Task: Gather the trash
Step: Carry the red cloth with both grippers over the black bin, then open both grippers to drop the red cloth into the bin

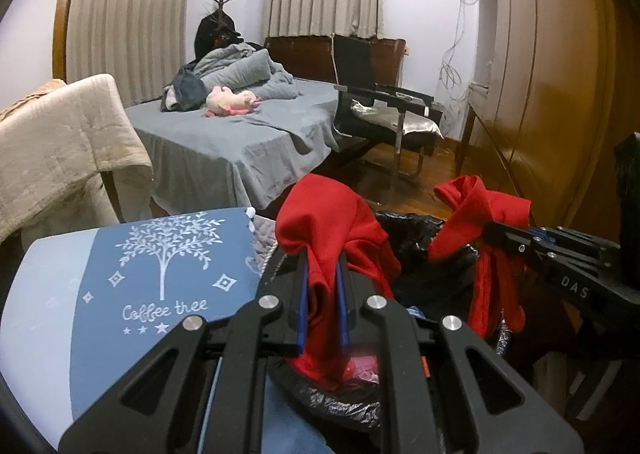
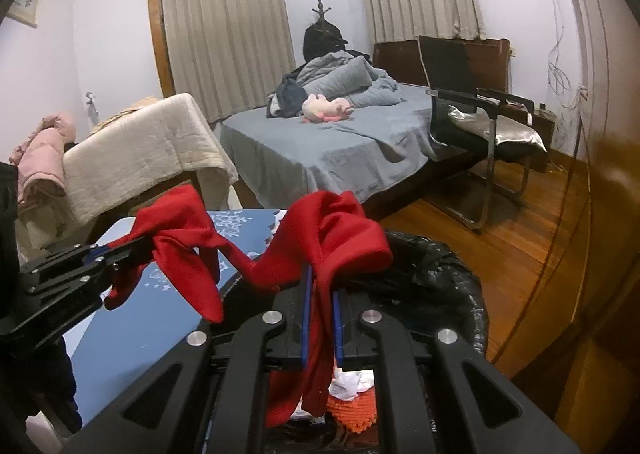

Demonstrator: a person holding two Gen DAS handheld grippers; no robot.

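While both tongs (image 1: 322,274) (image 2: 320,286) clamp red cloth (image 2: 340,230), bin (image 2: 460,294) contents stay mostly hidden.

Both grippers are made of black linkage arms dotted with silver screws. Blue pads (image 1: 303,296) line the fingers. "DAS" is printed on the right gripper (image 1: 490,230).

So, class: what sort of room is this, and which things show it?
Most likely a home bedroom: a bed with a rumpled duvet, a soft toy lying on it, and curtains drawn.
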